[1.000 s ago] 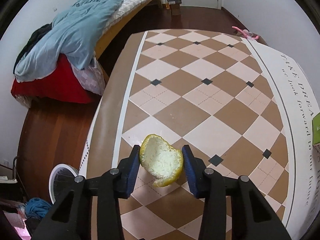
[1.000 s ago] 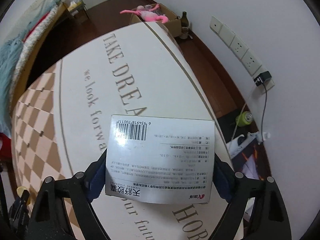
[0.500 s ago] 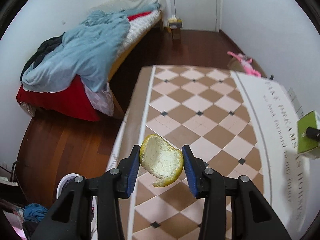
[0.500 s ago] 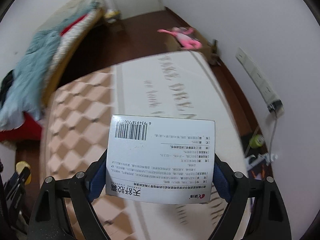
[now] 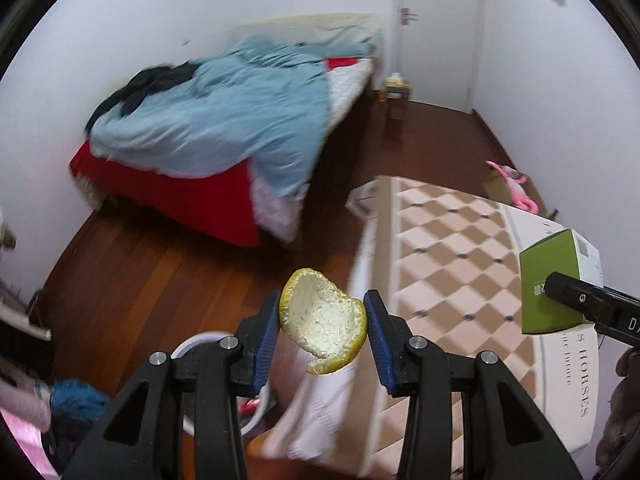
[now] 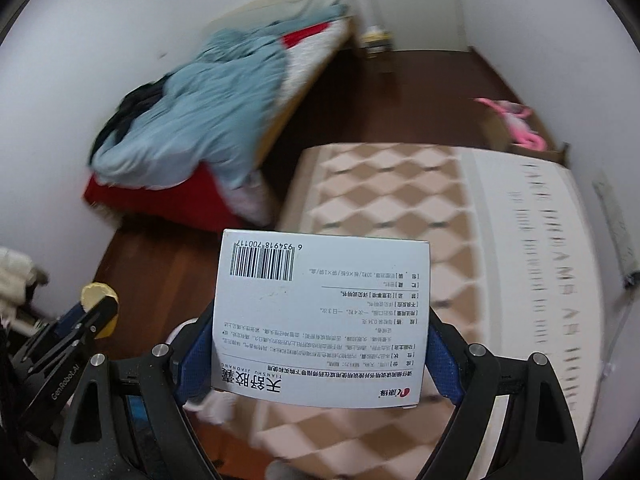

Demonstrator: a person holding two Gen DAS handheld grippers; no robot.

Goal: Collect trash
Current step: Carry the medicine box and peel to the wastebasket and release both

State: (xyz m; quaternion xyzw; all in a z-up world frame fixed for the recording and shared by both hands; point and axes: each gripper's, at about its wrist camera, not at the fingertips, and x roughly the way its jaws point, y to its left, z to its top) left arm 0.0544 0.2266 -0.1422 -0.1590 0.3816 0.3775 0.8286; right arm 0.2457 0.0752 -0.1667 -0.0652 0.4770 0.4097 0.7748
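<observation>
Both tools have lifted off the table [image 5: 460, 248], left tool [image 5: 322, 330] clamping pithy curled peel [image 5: 324, 328], right tool [image 6: 320, 354] a flat carton [image 6: 320, 312].

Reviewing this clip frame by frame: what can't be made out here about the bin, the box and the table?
- White bin, left wrist view: mostly hidden behind the left gripper and its peel; contents unreadable.
- Box, right wrist view: fills the right gripper; hides whatever lies below it.
- Table lettering, right wrist view: motion-blurred.
- Box's green side, left wrist view: partly covered by the other gripper.
</observation>
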